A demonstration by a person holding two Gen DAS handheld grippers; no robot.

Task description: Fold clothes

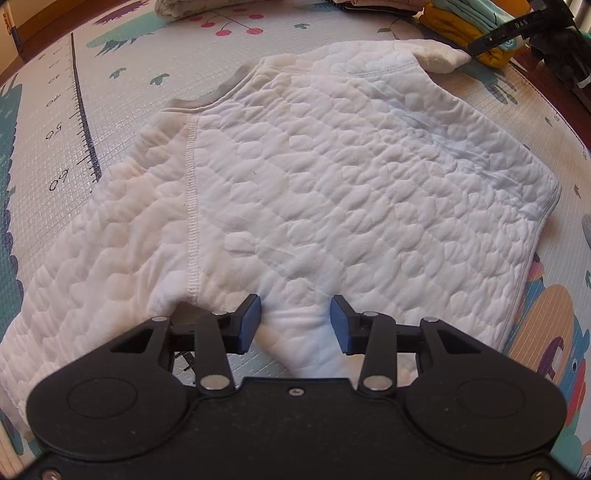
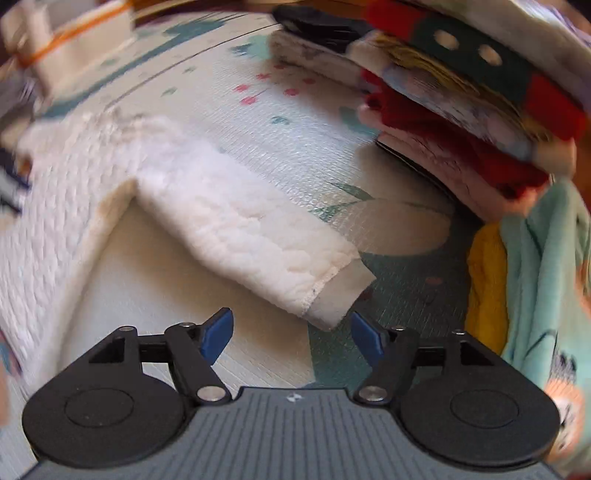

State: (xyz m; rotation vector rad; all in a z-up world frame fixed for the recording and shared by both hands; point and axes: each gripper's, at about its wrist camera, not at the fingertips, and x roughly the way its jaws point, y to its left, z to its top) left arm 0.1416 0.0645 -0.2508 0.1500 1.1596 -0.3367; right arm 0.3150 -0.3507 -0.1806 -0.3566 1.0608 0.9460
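Note:
A white quilted top (image 1: 314, 177) lies spread flat on the play mat (image 1: 122, 74). In the left wrist view my left gripper (image 1: 295, 325) sits at the top's near edge. A raised ridge of the white fabric fills the gap between its blue pads (image 1: 249, 325), which press on it from both sides. The far sleeve ends in a cuff (image 1: 443, 59) at the upper right. In the blurred right wrist view that sleeve (image 2: 240, 229) runs toward my right gripper (image 2: 291, 325). Its jaws stand wide open, and the cuff (image 2: 340, 295) lies just ahead of them, untouched.
A stack of folded clothes (image 2: 461, 122) in red, white and green stands at the mat's far right. Beside it are yellow (image 2: 487, 280) and mint (image 2: 543, 266) garments, also seen as a pile (image 1: 461, 29). A black device (image 1: 546, 33) is beyond the cuff. The mat carries a printed ruler (image 1: 79, 122).

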